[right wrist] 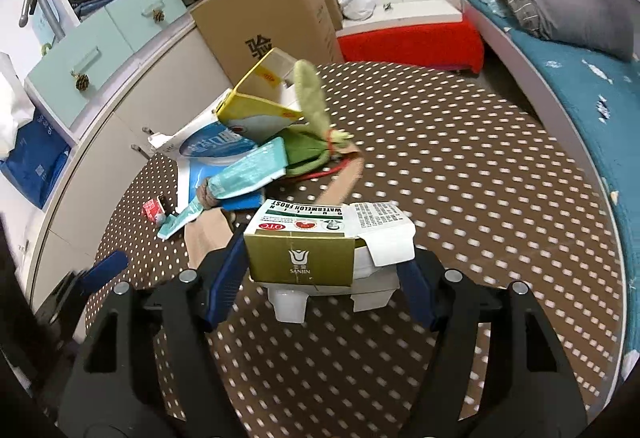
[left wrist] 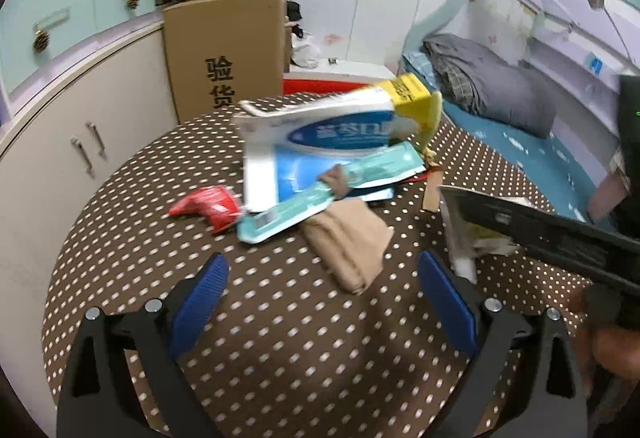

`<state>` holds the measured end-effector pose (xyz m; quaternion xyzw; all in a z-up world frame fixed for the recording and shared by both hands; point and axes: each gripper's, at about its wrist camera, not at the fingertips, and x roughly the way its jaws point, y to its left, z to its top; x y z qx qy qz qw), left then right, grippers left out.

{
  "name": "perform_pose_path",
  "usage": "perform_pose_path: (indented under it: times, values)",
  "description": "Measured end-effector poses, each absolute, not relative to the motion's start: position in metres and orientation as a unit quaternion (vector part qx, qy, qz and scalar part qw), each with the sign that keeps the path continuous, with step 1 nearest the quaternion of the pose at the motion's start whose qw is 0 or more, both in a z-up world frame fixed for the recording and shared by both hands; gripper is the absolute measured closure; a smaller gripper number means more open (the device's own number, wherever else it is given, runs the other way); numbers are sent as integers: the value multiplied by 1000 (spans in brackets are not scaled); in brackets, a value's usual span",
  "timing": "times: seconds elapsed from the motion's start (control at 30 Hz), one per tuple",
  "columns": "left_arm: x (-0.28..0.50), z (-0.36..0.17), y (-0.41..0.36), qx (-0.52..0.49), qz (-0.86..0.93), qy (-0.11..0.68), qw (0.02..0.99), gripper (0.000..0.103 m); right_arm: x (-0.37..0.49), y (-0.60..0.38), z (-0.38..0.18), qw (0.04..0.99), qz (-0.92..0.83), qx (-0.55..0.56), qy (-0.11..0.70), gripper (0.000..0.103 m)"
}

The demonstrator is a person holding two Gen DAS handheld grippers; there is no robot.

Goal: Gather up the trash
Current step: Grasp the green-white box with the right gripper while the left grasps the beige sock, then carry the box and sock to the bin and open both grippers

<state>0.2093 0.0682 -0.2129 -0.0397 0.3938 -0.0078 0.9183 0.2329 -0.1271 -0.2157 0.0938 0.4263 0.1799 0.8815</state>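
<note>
Round bench (left wrist: 280, 338) under a brown cloth with white dots. Left hand-held gripper (left wrist: 322, 280) spread wide with blue pads, gripping nothing, hovering over bare cloth. At its 12 o'clock, just beyond the tips, a folded beige stocking (left wrist: 346, 238); past that a teal plastic wrapper (left wrist: 320, 190) lying over a white-and-blue flattened carton (left wrist: 320, 134). At 10 o'clock a crumpled red wrapper (left wrist: 208, 208). Right hand-held gripper (right wrist: 320, 278) half-open around a gold-and-white cardboard medicine box (right wrist: 302, 258), the box sitting between the pads at the bench's near side; contact of the pads with its sides impossible to tell. At 11 o'clock of that box, a yellow-edged open carton (right wrist: 256, 106) and a green soft toy (right wrist: 308, 146).
</note>
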Motion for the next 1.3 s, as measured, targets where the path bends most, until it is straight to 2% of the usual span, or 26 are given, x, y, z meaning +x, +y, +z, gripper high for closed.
perform_pose_path:
  times: [0.13, 0.2, 0.23, 0.27, 0.33, 0.37, 0.77, 1.3]
  values:
    - [231, -223, 59, -48, -11, 406, 912, 10, 216, -154, -206, 889, 169, 106, 412, 35]
    - [242, -229, 58, -63, -19, 414, 908, 23, 208, -164, -204, 892, 165, 113, 406, 35]
    - [245, -233, 57, -63, -23, 421, 905, 42, 204, -170, -202, 894, 161, 115, 403, 35]
    - [246, -235, 56, -60, -27, 427, 902, 55, 200, -175, -200, 895, 157, 117, 400, 35]
    - [243, -236, 53, -53, -39, 427, 902, 74, 193, -185, -198, 898, 152, 126, 393, 35]
    - [240, -236, 53, -56, -49, 427, 901, 78, 189, -192, -197, 900, 148, 132, 388, 35]
    - [182, -197, 23, -59, -111, 385, 914, 80, 152, -259, -178, 914, 115, 167, 351, 35]
    - [161, -142, -90, -16, -220, 331, 918, 80, 108, -354, -139, 940, 28, 184, 287, 35]
